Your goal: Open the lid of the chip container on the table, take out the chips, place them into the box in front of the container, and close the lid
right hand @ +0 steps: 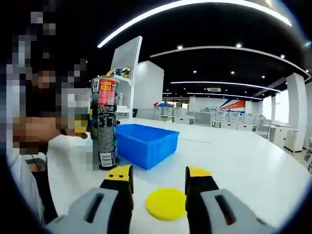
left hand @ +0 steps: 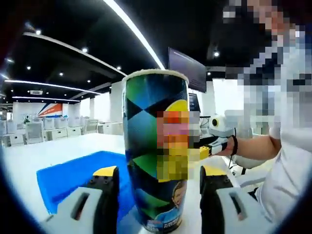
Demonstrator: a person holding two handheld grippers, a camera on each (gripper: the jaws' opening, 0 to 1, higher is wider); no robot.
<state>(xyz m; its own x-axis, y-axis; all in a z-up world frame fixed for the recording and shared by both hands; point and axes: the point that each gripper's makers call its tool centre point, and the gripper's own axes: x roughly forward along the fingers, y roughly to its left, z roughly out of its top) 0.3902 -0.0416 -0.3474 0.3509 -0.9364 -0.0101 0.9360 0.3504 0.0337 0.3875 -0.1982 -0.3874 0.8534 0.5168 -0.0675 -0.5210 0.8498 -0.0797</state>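
Your chip container [left hand: 155, 151] stands upright and lidless on the table [right hand: 253, 161] just beside the blue box [right hand: 145, 141], your left gripper [left hand: 158, 183] bracketing it to steady it, contact unclear, while your open, empty right gripper [right hand: 158, 183] hangs over the yellow lid [right hand: 165, 203].

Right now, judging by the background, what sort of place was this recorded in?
Probably a large open-plan office or lab: long ceiling light strips, rows of white desks and chairs behind, and a dark wall-mounted screen. The work happens on a broad white table.
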